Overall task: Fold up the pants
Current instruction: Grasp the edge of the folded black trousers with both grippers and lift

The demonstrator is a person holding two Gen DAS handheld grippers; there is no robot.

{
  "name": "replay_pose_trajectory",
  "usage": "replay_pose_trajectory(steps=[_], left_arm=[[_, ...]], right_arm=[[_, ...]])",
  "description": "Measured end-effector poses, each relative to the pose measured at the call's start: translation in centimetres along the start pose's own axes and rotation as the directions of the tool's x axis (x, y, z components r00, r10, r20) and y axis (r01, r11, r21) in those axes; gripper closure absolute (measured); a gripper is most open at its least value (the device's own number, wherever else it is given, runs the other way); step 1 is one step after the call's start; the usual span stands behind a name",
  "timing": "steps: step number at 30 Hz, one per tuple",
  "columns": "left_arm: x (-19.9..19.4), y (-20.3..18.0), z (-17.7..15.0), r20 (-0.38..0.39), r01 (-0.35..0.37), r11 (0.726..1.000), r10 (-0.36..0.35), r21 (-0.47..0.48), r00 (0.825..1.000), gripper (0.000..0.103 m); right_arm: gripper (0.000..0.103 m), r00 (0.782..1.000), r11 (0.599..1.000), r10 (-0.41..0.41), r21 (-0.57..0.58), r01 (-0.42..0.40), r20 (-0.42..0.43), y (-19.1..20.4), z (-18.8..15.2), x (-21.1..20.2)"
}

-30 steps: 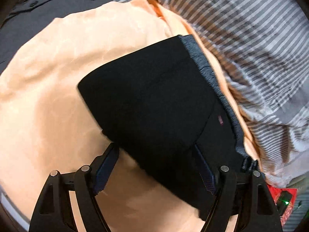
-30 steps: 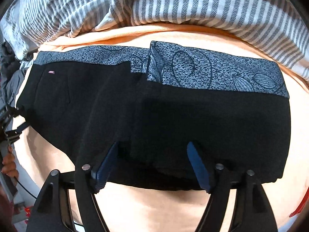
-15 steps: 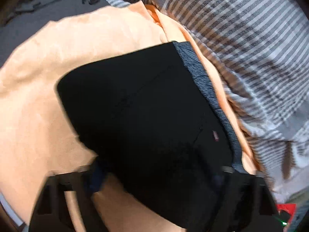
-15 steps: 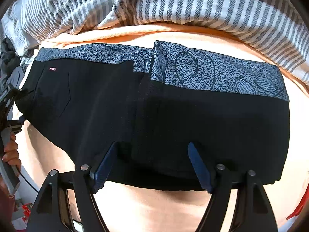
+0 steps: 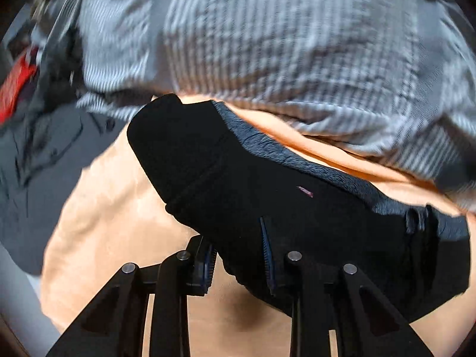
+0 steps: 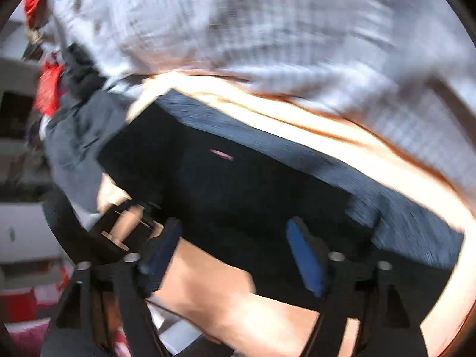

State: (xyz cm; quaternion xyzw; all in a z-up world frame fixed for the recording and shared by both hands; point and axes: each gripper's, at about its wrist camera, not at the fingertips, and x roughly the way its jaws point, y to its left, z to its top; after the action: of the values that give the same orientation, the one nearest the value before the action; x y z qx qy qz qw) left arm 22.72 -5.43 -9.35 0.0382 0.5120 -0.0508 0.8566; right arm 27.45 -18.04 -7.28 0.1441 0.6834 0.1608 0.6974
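Pants folded compact beside striped blanket; left gripper clamped on hem, right gripper apart.

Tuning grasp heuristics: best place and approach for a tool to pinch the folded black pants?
Probably the near black hem edge of the folded black pants, approached from the camera side, low along the peach sheet. That edge looks thick and overhangs toward the tools, while the grey patterned waistband lies on the far side, near the striped duvet.
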Motion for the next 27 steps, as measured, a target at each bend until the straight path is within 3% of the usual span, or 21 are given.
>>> replay_pose_trajectory(steps=[4,10,16,18,19,20,22,27], left_arm=[[-0.5,-1.2,0.0,0.031,-0.025,0.996,0.023,0.080,0.999,0.075],[-1.3,-2.3,0.0,0.066,-0.037,0.988,0.027,0.151,0.997,0.075],[-1.6,-2.3,0.1,0.071,-0.028,0.988,0.017,0.151,0.997,0.075],[-1.7,-2.3,0.1,0.066,-0.022,0.988,0.012,0.153,0.998,0.075],[-1.7,-2.3,0.1,0.061,-0.017,0.988,0.007,0.152,0.998,0.075],[-1.8,-2.4,0.0,0.057,-0.008,0.988,-0.001,0.153,0.998,0.075],[-2.6,-3.1,-0.1,0.074,0.003,0.984,-0.016,0.180,0.997,0.075],[-5.4,-6.0,0.4,0.098,0.071,0.964,-0.099,0.255,0.990,0.075]], right_arm=[[0.020,0.996,0.997,0.042,-0.063,-0.048,-0.084,4.7,5.6,1.6],[0.019,0.972,0.983,-0.006,-0.182,-0.038,-0.236,10.8,10.5,7.1],[0.020,0.908,0.960,-0.134,-0.281,0.019,-0.397,13.4,11.6,13.5],[0.049,0.897,0.959,-0.141,-0.281,0.019,-0.420,13.2,11.6,14.5],[0.073,0.898,0.965,-0.127,-0.262,0.013,-0.421,12.8,11.5,14.4],[0.085,0.905,0.967,-0.133,-0.254,0.028,-0.404,12.4,11.4,14.1],[0.087,0.925,0.972,-0.115,-0.235,0.029,-0.361,11.3,11.1,12.9],[0.087,0.970,0.987,0.048,-0.139,-0.082,-0.236,7.1,8.9,7.5]])
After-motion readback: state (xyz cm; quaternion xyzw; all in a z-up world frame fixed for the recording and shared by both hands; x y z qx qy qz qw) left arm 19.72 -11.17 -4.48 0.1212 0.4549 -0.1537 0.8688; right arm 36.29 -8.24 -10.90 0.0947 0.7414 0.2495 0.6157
